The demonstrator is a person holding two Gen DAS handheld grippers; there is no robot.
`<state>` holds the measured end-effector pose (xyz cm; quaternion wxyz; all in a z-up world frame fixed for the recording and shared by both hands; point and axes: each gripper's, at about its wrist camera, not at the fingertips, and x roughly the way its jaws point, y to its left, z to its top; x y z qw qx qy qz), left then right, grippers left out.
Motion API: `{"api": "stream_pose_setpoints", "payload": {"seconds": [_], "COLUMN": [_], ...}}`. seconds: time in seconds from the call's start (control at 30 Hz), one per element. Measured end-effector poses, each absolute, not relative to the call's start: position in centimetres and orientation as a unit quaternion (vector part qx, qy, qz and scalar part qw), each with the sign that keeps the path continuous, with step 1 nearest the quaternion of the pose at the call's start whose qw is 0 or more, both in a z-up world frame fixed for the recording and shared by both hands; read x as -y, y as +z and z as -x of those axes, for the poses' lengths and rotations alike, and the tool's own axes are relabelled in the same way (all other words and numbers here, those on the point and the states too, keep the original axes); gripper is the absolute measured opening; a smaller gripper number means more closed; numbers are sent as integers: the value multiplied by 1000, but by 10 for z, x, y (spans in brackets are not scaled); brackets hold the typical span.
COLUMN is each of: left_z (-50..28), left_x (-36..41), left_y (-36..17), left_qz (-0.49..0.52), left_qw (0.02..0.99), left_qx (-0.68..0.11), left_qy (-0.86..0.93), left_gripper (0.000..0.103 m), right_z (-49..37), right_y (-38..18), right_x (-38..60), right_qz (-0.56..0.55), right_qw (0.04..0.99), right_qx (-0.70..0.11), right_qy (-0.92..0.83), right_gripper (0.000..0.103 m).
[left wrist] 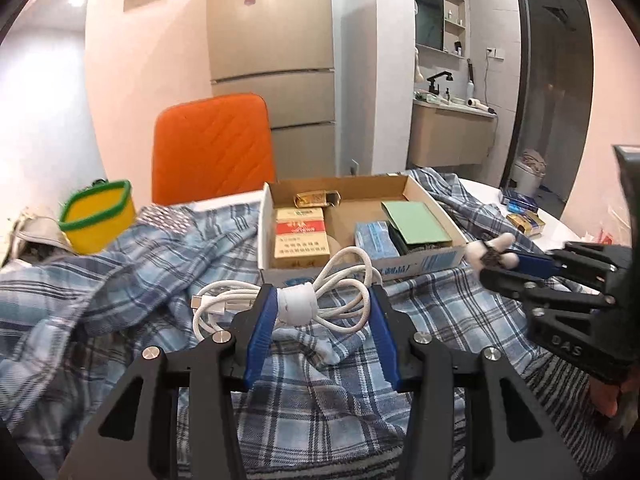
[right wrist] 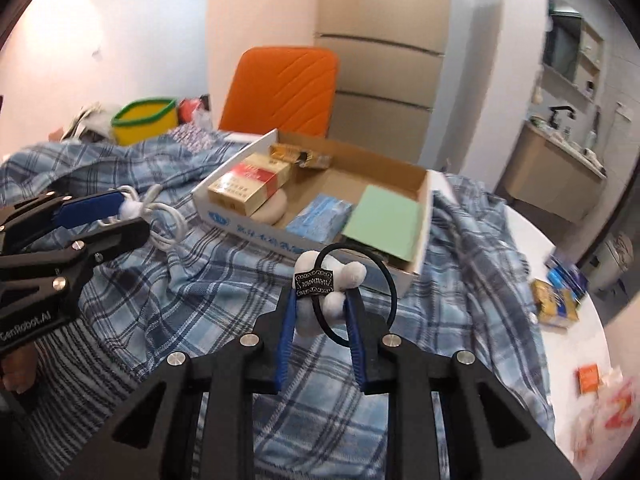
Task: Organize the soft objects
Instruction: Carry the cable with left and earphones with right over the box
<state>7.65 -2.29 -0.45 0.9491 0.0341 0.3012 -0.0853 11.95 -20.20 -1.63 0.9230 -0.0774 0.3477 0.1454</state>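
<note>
Both grippers near the box's front edge: left spread around cable, right pinching hair tie.

Both grippers — left gripper, right gripper — have black frames, silver screws and blue-lined jaws.

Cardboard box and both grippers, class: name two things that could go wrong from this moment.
The right gripper pinches only the plush charm of the hair tie; its loop dangles and may snag the cardboard box rim. The left gripper straddles the bundled white cable, whose loose coils could spill over the plaid cloth.
</note>
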Motion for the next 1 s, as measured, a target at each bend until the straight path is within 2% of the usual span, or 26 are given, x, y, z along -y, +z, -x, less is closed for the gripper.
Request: {"api": "stream_pose_setpoints", "payload": {"seconds": [0.47,0.83,1.0], "left_z": [-73,-86,-107], "left_x": [41,52,58], "left_y": [48,101,127], "left_qz": [-45,-36,-39], "left_qw": [968,982,986], "left_qx": [-233,-171,-148], "left_qy": [-80,-76,-67], "left_gripper": [45,45,45], "right_z": [-83,-106,-135], "right_y": [42,112,137], "right_x": [216,227,233], "right_qz": [39,11,-19], "right_qw": [968,985,986], "right_qx": [-223,-156,-156], "right_qy": [104,76,58], "right_gripper": [26,26,26]}}
